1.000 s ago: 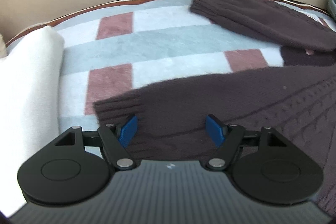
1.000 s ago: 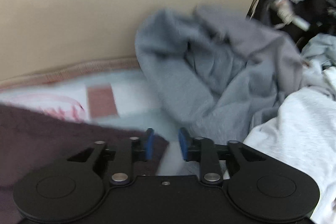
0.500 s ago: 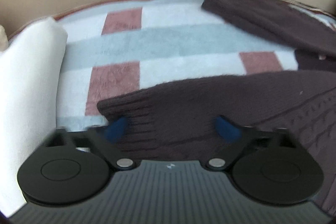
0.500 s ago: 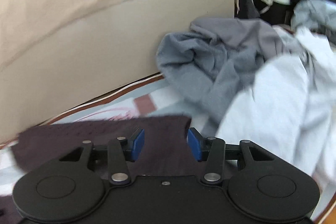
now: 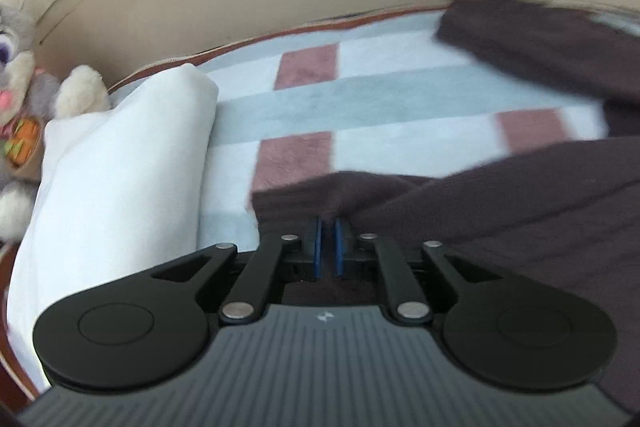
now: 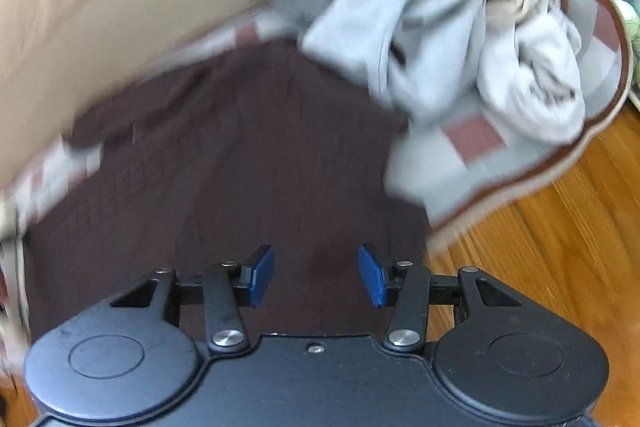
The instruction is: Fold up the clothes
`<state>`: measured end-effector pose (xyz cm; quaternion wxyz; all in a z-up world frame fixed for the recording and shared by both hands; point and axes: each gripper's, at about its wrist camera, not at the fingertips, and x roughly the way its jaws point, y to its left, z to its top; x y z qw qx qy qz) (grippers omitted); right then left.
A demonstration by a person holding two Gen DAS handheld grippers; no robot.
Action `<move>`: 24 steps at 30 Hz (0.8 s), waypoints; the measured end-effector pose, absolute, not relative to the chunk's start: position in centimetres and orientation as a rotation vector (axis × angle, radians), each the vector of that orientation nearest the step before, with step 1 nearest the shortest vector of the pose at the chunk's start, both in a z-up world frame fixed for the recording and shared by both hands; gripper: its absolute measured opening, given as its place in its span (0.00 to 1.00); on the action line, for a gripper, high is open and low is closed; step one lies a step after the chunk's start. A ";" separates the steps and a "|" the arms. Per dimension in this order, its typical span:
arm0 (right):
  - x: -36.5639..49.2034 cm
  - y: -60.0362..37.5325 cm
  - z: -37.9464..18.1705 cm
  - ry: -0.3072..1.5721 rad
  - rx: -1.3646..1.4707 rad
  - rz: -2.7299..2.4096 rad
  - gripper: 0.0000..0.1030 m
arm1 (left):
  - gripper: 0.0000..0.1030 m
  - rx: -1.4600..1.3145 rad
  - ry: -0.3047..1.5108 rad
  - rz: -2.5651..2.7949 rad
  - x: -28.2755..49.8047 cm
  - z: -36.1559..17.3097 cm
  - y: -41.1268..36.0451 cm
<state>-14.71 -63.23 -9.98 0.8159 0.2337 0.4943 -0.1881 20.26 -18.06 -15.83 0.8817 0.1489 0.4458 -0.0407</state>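
My left tool [image 5: 328,247] tilts steeply down, its jaws just closed on the dark sweater's [image 5: 520,211] sleeve, which seemingly runs sideways beside the white pillow [image 5: 120,179]. My right tool [image 6: 316,275] gapes above it.

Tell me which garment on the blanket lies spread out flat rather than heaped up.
The dark brown knit sweater, spread flat under the right gripper. The pale grey and cream clothes beyond it lie crumpled in a heap.

Dark-brown sweater [image 5: 520,211]; blanket [image 5: 400,99] – pale-blue, rose checks.
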 end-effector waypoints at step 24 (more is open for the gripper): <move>-16.1 -53.5 -15.8 1.269 0.330 -0.043 0.14 | 0.70 0.261 1.159 -1.029 -1.8 -13.5 -30.5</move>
